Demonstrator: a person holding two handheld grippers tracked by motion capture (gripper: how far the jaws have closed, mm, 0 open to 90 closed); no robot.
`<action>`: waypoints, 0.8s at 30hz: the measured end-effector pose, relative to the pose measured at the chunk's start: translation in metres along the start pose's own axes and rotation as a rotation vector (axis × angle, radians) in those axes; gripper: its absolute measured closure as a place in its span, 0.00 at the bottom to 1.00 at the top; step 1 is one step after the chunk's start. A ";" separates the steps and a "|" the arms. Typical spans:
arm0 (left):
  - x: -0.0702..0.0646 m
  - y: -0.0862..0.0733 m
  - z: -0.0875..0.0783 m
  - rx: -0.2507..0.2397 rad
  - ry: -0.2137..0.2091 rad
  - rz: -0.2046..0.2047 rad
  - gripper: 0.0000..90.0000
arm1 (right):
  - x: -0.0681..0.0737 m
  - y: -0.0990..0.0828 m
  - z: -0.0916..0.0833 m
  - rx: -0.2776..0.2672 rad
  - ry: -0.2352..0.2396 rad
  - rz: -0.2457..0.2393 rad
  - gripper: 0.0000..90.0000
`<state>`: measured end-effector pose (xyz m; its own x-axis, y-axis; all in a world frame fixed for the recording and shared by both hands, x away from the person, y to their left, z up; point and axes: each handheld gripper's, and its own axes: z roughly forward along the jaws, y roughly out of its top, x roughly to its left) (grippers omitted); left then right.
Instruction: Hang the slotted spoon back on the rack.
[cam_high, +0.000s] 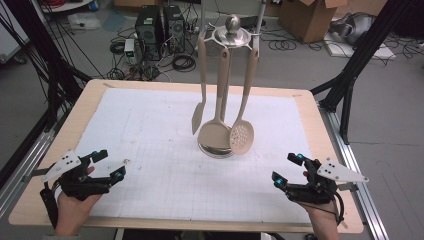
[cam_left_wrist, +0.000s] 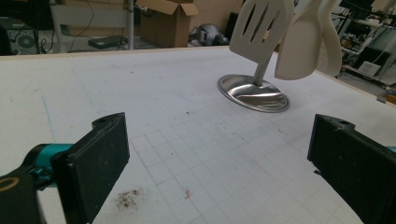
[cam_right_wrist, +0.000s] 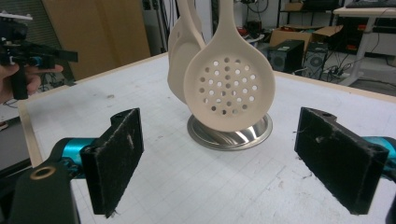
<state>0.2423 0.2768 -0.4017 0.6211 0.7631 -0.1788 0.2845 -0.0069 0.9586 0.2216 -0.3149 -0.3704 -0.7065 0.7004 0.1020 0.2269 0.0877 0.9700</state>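
We found the left gripper (cam_high: 108, 164) held low over the near left part of the white mat (cam_high: 150, 130), its jaws spread wide with nothing between them. The right gripper (cam_high: 286, 168) stood the same way at the near right: jaws wide apart, nothing gripped. Both were well apart from the utensil stand (cam_high: 231, 35), which stood on the mat toward the far middle of the table (cam_high: 85, 100).

Three beige utensils hung from the stand's top: a slotted turner (cam_high: 198, 117), a ladle (cam_high: 214, 134) and a skimmer (cam_high: 242, 136). None touched either gripper. The stand's steel base (cam_left_wrist: 254, 93) was largely covered by the ladle and skimmer in the high view; we saw it better in the left gripper view. There the turner (cam_left_wrist: 261, 28) and the utensils beside it were cut off at the top edge, so their handles could not be followed.

In the right gripper view the skimmer (cam_right_wrist: 229, 88) hung in front of the base (cam_right_wrist: 254, 133) and hid most of the ladle (cam_right_wrist: 180, 70) behind it. The person's left hand (cam_right_wrist: 14, 81) appeared at that view's left edge, partly cut off. Dark specks (cam_left_wrist: 127, 198) lay on the mat near the left gripper; we could not tell what they were.
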 end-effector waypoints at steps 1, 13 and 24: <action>0.000 0.000 0.001 0.001 -0.004 0.002 0.07 | 0.002 -0.002 0.000 0.006 -0.004 -0.008 0.16; -0.001 0.001 0.004 0.002 -0.009 0.009 0.07 | 0.007 -0.035 -0.010 0.015 -0.036 0.000 0.16; -0.004 -0.006 -0.007 0.023 -0.002 0.038 0.07 | 0.000 -0.047 -0.019 0.002 -0.061 0.010 0.16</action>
<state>0.2336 0.2783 -0.4052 0.6333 0.7606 -0.1427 0.2772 -0.0508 0.9595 0.1977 -0.3324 -0.4114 -0.6619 0.7432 0.0977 0.2348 0.0818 0.9686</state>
